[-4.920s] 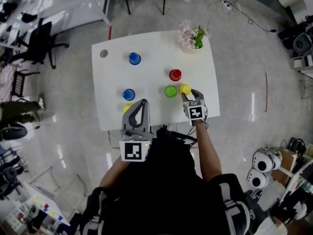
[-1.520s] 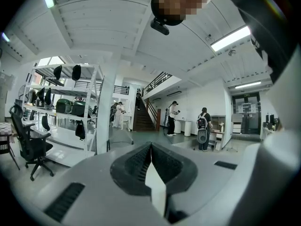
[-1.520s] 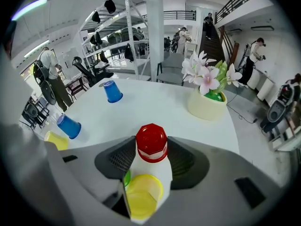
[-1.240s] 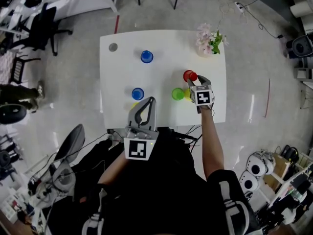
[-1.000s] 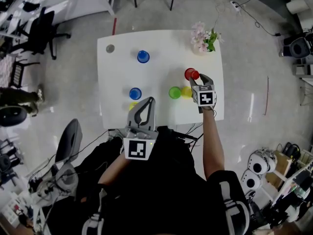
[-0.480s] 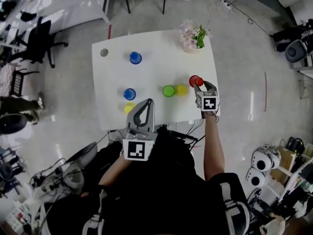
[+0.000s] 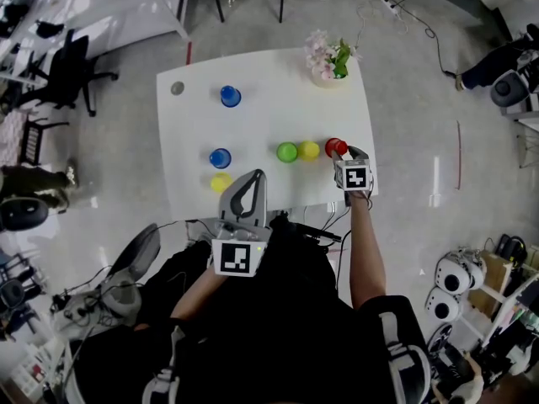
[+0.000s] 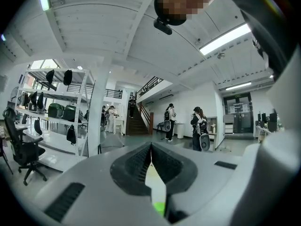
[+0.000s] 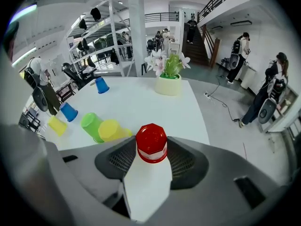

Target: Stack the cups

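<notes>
Table (image 7: 261, 74) carries a flower pot (image 7: 324, 74) with pink blooms at its far edge, away from the cups. The cups appear inverted and none is stacked. Right gripper (image 7: 339, 152) clamps the red cup (image 9: 151, 143) just beside the yellow cup (image 7: 309, 150) and green cup (image 7: 287, 151), probably to line it up for stacking. Left gripper (image 7: 250, 178) is off the table, its jaws together and empty.

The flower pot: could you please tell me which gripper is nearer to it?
Right. The right gripper, shut on the red cup, is over the table's right part, on the near side of the flower pot; the left gripper hangs at the table's near edge, farther off.
</notes>
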Demonstrator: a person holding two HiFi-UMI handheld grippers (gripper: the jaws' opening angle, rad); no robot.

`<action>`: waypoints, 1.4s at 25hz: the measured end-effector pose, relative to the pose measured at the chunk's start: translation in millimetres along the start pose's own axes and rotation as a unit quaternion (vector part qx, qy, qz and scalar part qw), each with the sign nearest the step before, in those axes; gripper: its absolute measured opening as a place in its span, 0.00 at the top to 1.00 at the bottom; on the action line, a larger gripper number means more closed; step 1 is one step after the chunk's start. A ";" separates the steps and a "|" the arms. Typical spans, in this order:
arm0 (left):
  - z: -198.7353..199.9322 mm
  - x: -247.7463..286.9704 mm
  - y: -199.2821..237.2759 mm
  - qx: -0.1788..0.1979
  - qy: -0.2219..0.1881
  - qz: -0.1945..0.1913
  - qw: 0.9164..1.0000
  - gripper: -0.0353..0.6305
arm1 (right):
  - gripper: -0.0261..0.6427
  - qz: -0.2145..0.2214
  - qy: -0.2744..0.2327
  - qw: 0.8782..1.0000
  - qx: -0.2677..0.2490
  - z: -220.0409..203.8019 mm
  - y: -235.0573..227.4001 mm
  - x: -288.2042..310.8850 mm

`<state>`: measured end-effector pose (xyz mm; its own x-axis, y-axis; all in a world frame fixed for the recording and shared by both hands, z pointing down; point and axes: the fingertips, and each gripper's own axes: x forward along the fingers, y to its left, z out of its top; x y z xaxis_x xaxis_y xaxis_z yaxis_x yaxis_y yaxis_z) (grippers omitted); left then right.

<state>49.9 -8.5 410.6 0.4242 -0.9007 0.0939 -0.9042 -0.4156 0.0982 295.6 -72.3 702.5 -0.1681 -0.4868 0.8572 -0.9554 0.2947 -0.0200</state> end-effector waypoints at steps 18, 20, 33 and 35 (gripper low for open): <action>1.5 -11.6 -3.7 0.009 0.003 0.019 1.000 0.91 | 0.63 0.015 0.003 1.000 -0.018 -8.2 10.5 13.2; -0.9 -13.2 -3.3 0.007 0.005 0.022 1.000 0.91 | 0.63 0.017 -0.001 1.000 -0.020 -7.6 11.6 14.6; 3.7 -22.9 -9.7 0.007 -0.009 0.038 0.999 0.91 | 0.56 0.022 0.011 1.000 -0.019 -10.9 14.4 19.5; 4.7 -26.6 -10.9 0.010 -0.013 0.043 0.999 0.91 | 0.54 0.018 0.006 1.000 -0.018 -10.7 13.9 16.9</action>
<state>48.3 19.4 402.3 0.3437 -0.9360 0.0756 -0.9382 -0.3387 0.0715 282.0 -67.7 722.2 -0.1992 -0.4660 0.8621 -0.9394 0.3411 -0.0327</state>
